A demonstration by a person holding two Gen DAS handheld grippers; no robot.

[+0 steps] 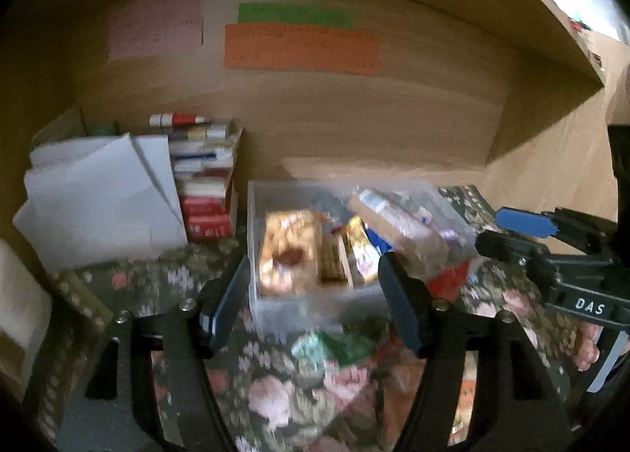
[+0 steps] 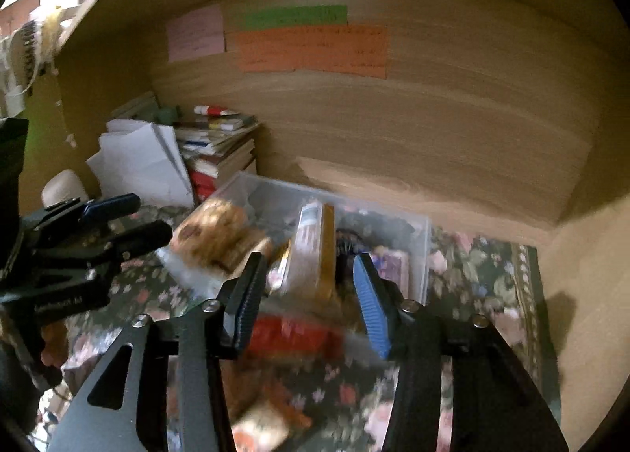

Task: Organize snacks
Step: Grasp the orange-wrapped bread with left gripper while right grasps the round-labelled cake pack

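Right wrist view blurs the clear bin [image 2: 417,239] of packets; both hand-held grippers [image 2: 311,294] [image 1: 315,294] seemingly spread, empty.

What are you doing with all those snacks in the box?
A person is sorting snacks with a gripper in each hand. A clear plastic bin sits on a flowery cloth and already holds several packets, including a bag of cookies. Both the left gripper and the right gripper are open and empty, poised in front of the bin. A red packet and a green one lie outside it.
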